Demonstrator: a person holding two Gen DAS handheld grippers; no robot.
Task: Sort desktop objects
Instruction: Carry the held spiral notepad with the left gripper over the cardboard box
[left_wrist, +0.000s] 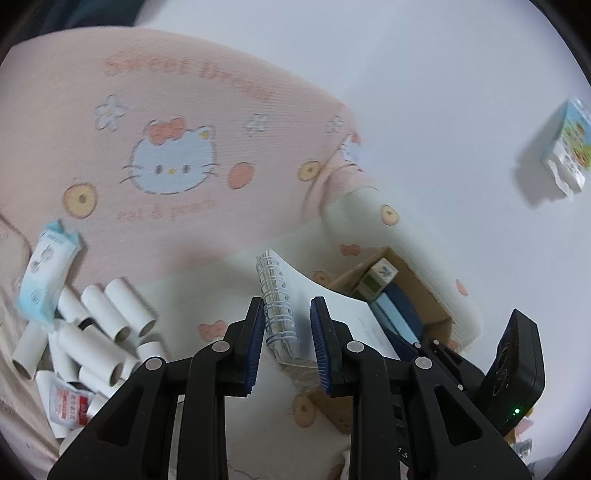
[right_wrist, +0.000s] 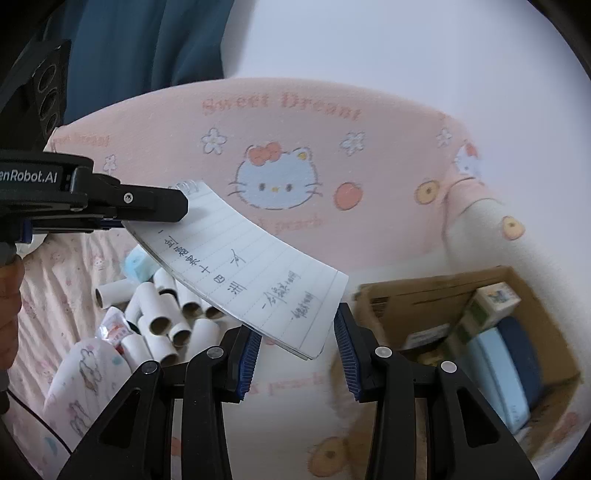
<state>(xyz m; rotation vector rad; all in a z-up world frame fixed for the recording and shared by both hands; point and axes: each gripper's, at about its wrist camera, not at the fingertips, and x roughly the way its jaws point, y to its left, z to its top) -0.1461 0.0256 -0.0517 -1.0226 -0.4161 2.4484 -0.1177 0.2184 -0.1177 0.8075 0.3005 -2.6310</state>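
Right wrist view: a spiral notebook (right_wrist: 243, 266) is seen held off the surface at its coil end by the left gripper (right_wrist: 162, 206), lined page with handwriting facing up, free corner drooping toward the right gripper (right_wrist: 297, 360).
Left wrist view: the notebook's wire coil (left_wrist: 277, 302) is seen between the blue pads (left_wrist: 257, 343), the covers hanging away to the right.
Left jaws: set narrow about the coil edge; the right wrist view shows the notebook carried by them, so a grip on it is judged.
Right jaws: spread wide, nothing between the pads; the notebook's lower corner hangs just above the gap, untouched.
Reason for hold: the coil edge is judged the stiffest part to pinch; the sheets sag because only one end is supported.
Position of notebook: in the air over the Hello Kitty blanket (right_wrist: 295, 147), between the tube pile and the box.
Cardboard box (right_wrist: 388, 306): open, on the blanket to the right; inside are seen a dark blue case (right_wrist: 524, 354), a light blue flat item (right_wrist: 495, 373) and a small green-and-white carton (right_wrist: 484, 306) leaning at the back.
Judged step: the notebook is probably bound for the box; not confirmed.
Tube pile (right_wrist: 166, 314): white cardboard tubes lying loose on the blanket, a tissue pack (left_wrist: 48, 277) and a red-printed sachet (left_wrist: 70, 406) beside them.
Apart: a small printed carton (left_wrist: 565, 147) lies alone on the white surface.
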